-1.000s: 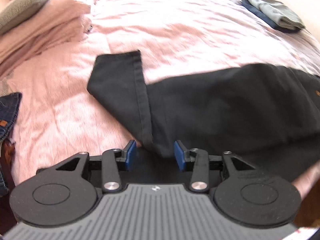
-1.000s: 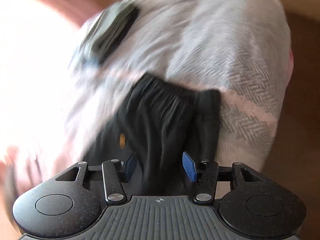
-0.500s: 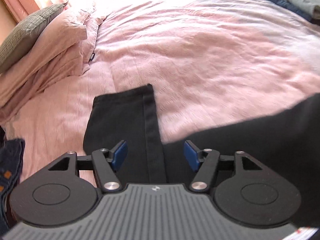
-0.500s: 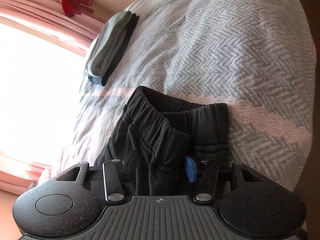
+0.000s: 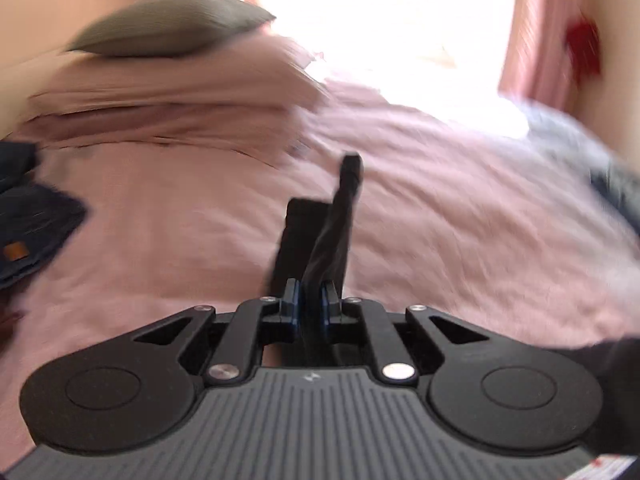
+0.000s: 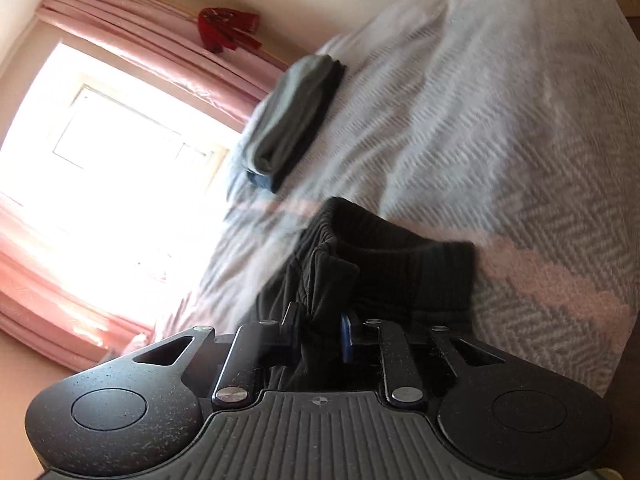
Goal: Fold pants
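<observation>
The black pants lie across a bed. In the left wrist view their leg end [image 5: 320, 240] rises off the pink bedspread [image 5: 180, 248], pinched upright between the blue pads of my left gripper [image 5: 309, 305], which is shut on it. The right wrist view shows the elastic waistband [image 6: 384, 264] bunched on the white herringbone blanket [image 6: 520, 140]. My right gripper [image 6: 320, 334] is shut on a fold of that waist fabric. Most of the pants between the two ends is hidden.
Pink pillows [image 5: 168, 116] with a grey-green cushion [image 5: 168, 28] lie at the head of the bed. Blue jeans [image 5: 32, 236] sit at the left edge. A folded grey and navy stack [image 6: 292, 124] rests near the window with pink curtains [image 6: 168, 64].
Both grippers have gone from open to shut on the pants. The left one has lifted the leg end, and the view now looks towards the pillows.
</observation>
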